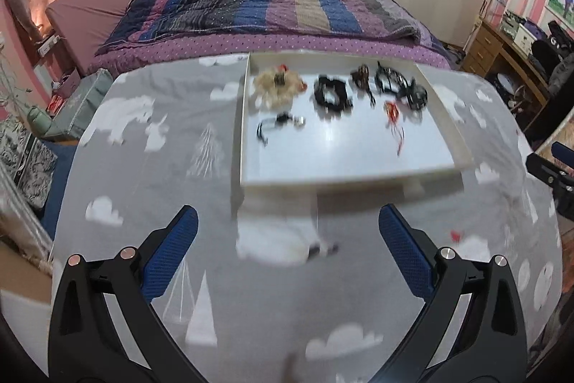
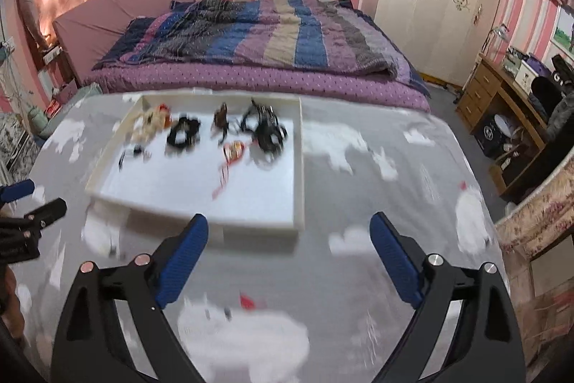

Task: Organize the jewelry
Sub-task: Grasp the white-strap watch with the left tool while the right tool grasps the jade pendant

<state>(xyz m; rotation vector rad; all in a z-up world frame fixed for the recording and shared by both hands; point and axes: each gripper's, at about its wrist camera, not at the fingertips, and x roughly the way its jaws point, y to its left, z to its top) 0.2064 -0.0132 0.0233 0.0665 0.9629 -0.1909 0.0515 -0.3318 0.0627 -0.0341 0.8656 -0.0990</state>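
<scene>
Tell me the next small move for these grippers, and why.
Probably hold back and end here: both the left gripper and the right gripper are open and empty, and every jewelry piece in view, like the black bracelet, already lies in the white tray.

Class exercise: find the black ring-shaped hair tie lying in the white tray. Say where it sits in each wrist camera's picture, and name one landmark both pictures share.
Left wrist view: the black hair tie lies right of centre, upper half, in the white tray.
Right wrist view: the black hair tie lies left of centre, upper half, in the tray.
Shared landmark: the striped quilt on the bed behind the tray.
</scene>
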